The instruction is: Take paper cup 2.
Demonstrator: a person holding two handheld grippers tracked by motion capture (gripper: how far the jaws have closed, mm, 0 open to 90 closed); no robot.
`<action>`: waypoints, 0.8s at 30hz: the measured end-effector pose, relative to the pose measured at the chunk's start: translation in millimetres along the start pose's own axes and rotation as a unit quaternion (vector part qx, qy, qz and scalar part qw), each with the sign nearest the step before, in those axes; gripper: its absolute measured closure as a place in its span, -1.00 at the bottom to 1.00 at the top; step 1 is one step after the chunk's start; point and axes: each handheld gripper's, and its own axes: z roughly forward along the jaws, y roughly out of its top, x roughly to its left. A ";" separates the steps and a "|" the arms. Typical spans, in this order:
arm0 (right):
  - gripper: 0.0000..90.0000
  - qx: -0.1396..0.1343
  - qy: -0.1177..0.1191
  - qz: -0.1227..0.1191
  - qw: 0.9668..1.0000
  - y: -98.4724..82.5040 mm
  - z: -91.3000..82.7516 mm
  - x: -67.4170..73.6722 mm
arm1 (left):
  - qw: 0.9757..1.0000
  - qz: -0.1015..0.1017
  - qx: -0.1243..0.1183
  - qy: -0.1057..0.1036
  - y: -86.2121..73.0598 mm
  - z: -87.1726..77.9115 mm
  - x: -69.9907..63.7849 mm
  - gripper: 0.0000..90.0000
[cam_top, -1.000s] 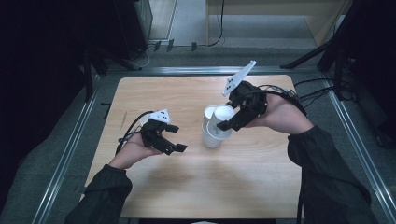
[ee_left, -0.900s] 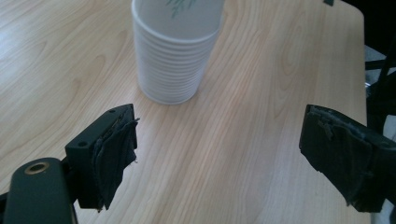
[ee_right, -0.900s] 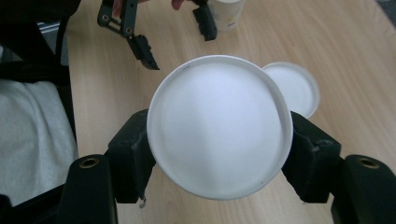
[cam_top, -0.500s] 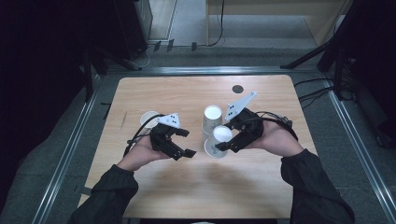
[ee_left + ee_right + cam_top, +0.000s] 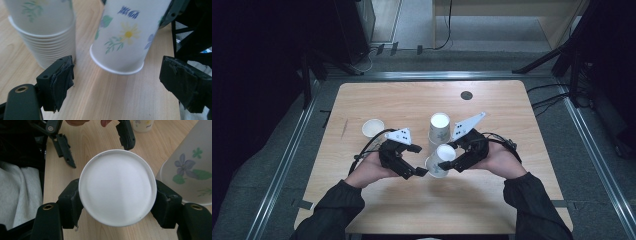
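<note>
So from where I'm sitting, the right gripper [image 5: 447,156] is clamped on a paper cup [image 5: 439,161], one pad on each side of the wall near its bottom, and the cup is upside down and tilted, with its white base facing the right gripper view and its open rim aimed down at the wooden table [image 5: 512,105], just above the surface as far as I can tell. Nothing visible inside it. It's white with a flower print: a yellow daisy, green sprigs and some blue blossoms, plus a rolled rim, all nice and clear in the left gripper view. The left gripper [image 5: 418,160] has its jaws spread wide with nothing between the pads, and they've been easing in a little; it sits low over the table, pointed at the held cup, which hangs just ahead of its jaws. Right beside the held cup, just behind it in the high view, is a stack of cups [image 5: 439,128], also upside down, same flower pattern; I can make out a good many nested rims but can't count them for sure. Then there's one single cup [image 5: 373,127] standing upright off to the left, mouth up, and it looks empty. So: one stack, one held cup, one loose cup, two grippers.
</note>
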 end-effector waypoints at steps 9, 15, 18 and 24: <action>-0.24 -0.019 0.024 0.011 0.999 -10.7 12.8 -1.1 | 1.000 0.007 -0.018 -0.021 -6.6 14.2 -0.5 -0.71; -0.24 -0.031 0.034 0.015 0.999 -11.6 16.3 -1.1 | 0.999 0.008 -0.021 -0.037 -13.3 21.2 1.7 -0.71; -0.24 -0.034 0.040 0.015 0.999 -10.6 17.4 -1.1 | 0.999 0.016 -0.017 -0.035 -14.4 25.1 0.6 -0.71; -0.24 -0.043 0.051 0.016 0.998 -7.9 19.4 -0.5 | 0.999 0.029 -0.024 -0.030 -14.4 26.5 -0.4 -0.64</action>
